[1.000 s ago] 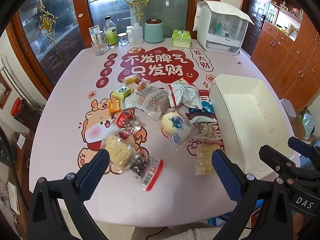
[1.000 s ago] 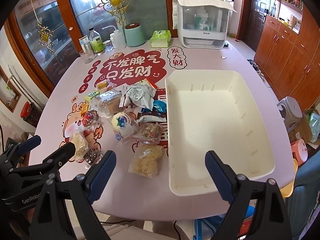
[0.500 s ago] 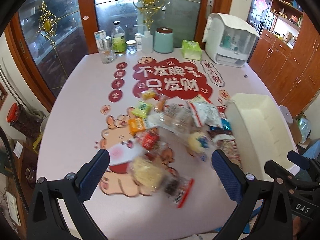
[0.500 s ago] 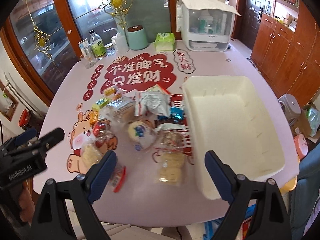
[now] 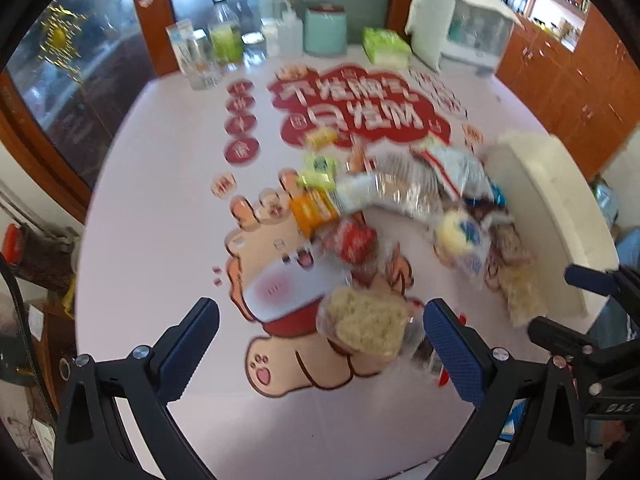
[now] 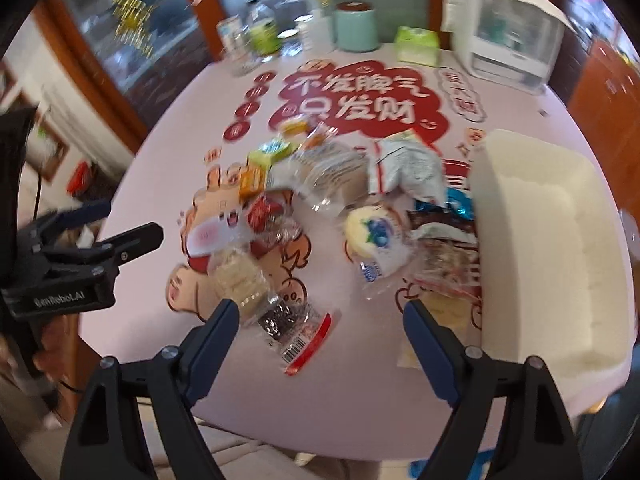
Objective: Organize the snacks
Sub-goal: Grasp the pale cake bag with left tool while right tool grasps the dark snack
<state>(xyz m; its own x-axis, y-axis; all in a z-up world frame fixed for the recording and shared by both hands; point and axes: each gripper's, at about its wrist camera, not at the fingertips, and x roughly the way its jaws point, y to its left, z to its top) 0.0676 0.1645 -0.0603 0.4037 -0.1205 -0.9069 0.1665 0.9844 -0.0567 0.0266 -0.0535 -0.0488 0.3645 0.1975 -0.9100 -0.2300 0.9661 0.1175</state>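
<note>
A: What are the claws doing?

B: The right claw (image 6: 316, 332) is empty, its jaws closing over a barcoded packet (image 6: 298, 326). The left claw (image 5: 320, 340) is spread wide and empty, a pale noodle-like pack (image 5: 366, 326) just ahead.

A: And the snacks?

B: All loose on the counter (image 6: 352, 392), heaped at twelve o'clock. The white bin (image 6: 548, 240), at two o'clock, looks empty. Seemingly nothing is sorted yet.

Both grippers have advanced over the table and dropped toward the snacks (image 6: 320, 208). Right gripper (image 6: 320, 320) jaws are closing, with nothing gripped between them.
</note>
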